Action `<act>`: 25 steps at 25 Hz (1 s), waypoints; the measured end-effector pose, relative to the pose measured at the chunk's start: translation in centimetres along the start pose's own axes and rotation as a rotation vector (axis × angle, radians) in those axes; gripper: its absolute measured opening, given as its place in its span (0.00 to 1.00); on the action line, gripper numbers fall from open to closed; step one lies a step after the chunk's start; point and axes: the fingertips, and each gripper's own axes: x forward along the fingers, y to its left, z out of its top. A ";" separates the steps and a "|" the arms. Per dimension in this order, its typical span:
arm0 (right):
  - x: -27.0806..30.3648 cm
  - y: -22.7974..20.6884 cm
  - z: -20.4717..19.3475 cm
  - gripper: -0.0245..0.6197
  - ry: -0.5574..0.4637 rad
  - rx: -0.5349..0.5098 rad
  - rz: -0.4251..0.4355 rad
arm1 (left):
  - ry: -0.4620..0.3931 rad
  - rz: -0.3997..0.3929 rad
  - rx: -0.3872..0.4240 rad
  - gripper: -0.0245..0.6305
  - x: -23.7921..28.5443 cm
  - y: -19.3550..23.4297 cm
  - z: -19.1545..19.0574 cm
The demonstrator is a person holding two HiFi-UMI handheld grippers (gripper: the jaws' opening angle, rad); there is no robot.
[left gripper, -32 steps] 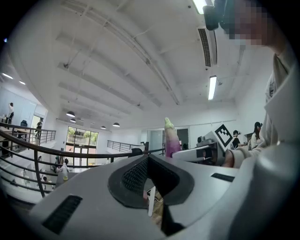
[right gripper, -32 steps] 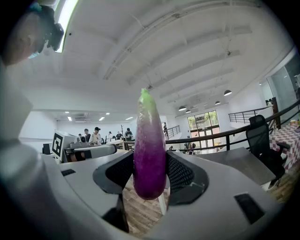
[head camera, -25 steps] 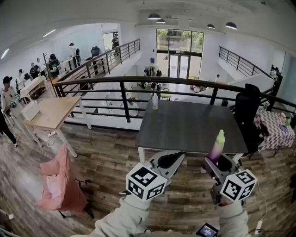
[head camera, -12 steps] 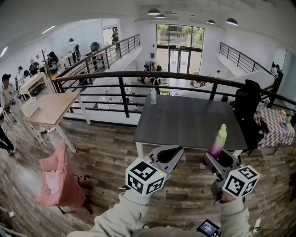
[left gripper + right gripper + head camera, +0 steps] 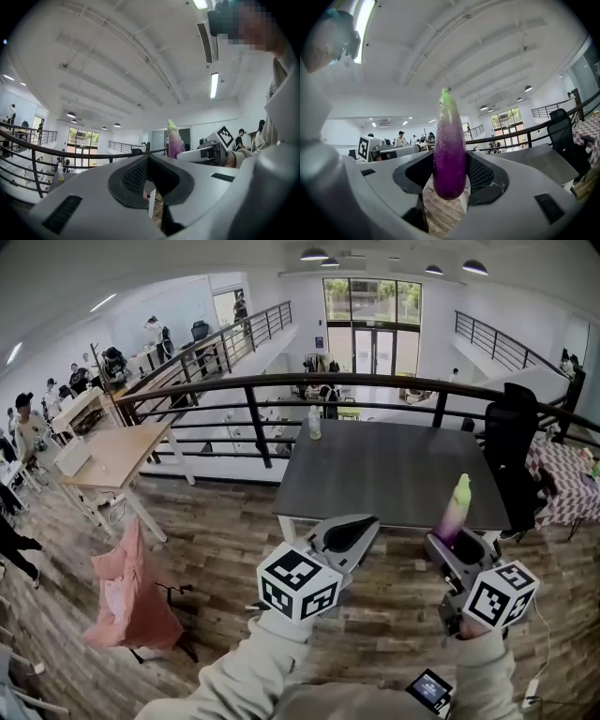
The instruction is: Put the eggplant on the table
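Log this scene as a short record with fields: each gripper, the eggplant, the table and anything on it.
left gripper: jaws together, nothing between them
right gripper: jaws closed on the eggplant's purple end
eggplant: upright, green tip up, held in the air
table: dark top, ahead of both grippers
bottle: stands near the table's far left corner, by the railing
task status: eggplant not yet set on the table
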 end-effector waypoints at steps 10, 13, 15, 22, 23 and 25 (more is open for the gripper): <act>0.0 -2.6 -2.0 0.39 0.028 0.037 0.032 | 0.051 0.018 -0.004 0.04 2.2 0.3 -1.9; 1.0 -3.7 -2.4 0.39 0.033 0.057 0.021 | 0.057 0.019 -0.007 0.04 2.9 1.3 -2.4; 2.0 -4.3 -2.5 0.39 0.038 0.058 0.017 | 0.048 0.020 -0.013 0.04 3.5 2.5 -2.3; 6.4 -6.8 -1.1 0.39 0.052 0.035 -0.002 | 0.013 0.003 -0.003 0.04 6.6 7.1 -1.3; 7.3 -7.1 -0.7 0.39 0.053 0.031 -0.003 | 0.010 0.003 -0.003 0.04 7.0 8.0 -1.2; 9.0 -7.6 -0.2 0.39 0.057 0.021 -0.002 | 0.002 0.007 -0.009 0.04 7.8 9.9 -0.9</act>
